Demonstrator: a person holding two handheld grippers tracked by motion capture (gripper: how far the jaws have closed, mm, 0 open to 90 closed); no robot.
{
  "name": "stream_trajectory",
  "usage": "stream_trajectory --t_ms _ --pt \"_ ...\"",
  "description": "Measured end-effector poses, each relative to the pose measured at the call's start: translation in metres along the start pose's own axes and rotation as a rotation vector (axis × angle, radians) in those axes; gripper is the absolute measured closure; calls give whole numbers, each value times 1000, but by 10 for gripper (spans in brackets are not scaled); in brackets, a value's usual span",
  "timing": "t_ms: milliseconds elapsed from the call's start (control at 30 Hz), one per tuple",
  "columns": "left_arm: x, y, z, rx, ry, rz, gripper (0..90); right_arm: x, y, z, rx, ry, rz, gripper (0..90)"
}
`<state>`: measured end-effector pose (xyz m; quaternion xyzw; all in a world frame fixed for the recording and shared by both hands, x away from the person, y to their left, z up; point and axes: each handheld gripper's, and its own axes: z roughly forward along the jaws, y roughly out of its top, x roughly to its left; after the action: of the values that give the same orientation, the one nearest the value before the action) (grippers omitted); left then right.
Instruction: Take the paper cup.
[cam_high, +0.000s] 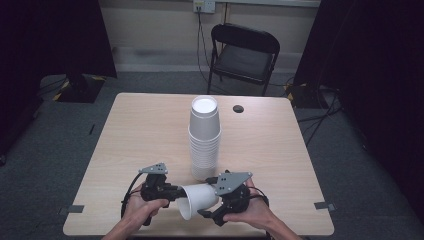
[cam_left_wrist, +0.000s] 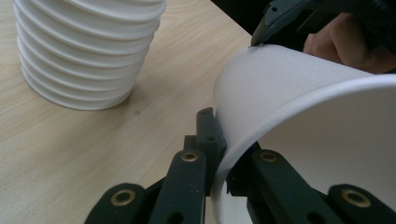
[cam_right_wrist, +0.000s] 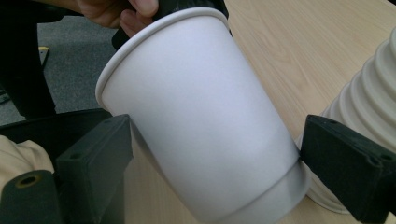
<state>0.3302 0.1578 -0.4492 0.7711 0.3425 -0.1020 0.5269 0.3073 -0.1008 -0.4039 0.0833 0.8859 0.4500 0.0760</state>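
**Cup lies sideways between the grippers, held at its rim**

The left gripper (cam_left_wrist: 219, 154) is clamped on the rim of the single white paper cup (cam_high: 199, 198), one jaw inside the mouth and one outside, pinching the thin wall. The right gripper (cam_right_wrist: 210, 154) stands wide, its two black jaws spread either side of the cup's lower body with a gap on each side, so it grips nothing; the cup's base points toward it.

The cup lies on its side just in front of the stack of paper cups (cam_high: 204, 137), near the stack's foot and clear of it. Its long axis runs across the wooden table (cam_high: 150, 130), mouth toward the left gripper and base toward the right gripper. The left hand (cam_high: 142, 212) alone carries it; the right hand (cam_high: 252, 210) is level with the base.

Judging by this, the coming move depends on that axis: the cup's mouth faces away from the stack, so the cup would have to be turned before it could seat over the stack's top.
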Motion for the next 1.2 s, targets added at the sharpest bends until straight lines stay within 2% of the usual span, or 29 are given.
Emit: stream_trajectory --t_ms 200,233,300,333,400,467,633,700,767,833,900,1000,1133,1200 --pt "4 0 -3 -23 -14 -54 873 5 0 6 26 -41 -47 80" --pt "5 -1 -2 -26 -22 -76 871 5 0 8 31 -49 -52 79" --pt "4 -1 -2 -28 -22 -83 871 6 -1 10 47 -60 -65 78" --pt "3 0 -2 -36 -38 -95 868 7 -1 11 54 -63 -75 78" --pt "1 0 -2 -37 -42 -91 873 9 -2 14 66 -78 -93 84" --pt "-1 1 -1 -41 -46 -98 875 10 -2 16 77 -70 -93 96" --pt "-1 1 0 -38 -30 -108 868 14 -1 25 105 -97 -127 126" --pt "-1 1 -2 -59 -26 -113 859 14 -2 26 99 -103 -120 192" --pt "-1 1 -4 -75 -21 -107 850 12 -4 26 78 -102 -92 194" --pt "-1 2 -6 -90 -19 -112 834 12 -4 28 74 -110 -85 196" --pt "-2 2 -7 -96 -7 -95 838 12 -5 28 61 -105 -64 196" --pt "-3 2 -7 -78 7 -85 858 10 -4 28 61 -89 -55 192" --pt "-5 2 -2 -42 29 -73 861 11 -2 32 73 -105 -67 133" --pt "-7 3 0 -23 44 -64 861 10 -1 35 68 -92 -87 126"
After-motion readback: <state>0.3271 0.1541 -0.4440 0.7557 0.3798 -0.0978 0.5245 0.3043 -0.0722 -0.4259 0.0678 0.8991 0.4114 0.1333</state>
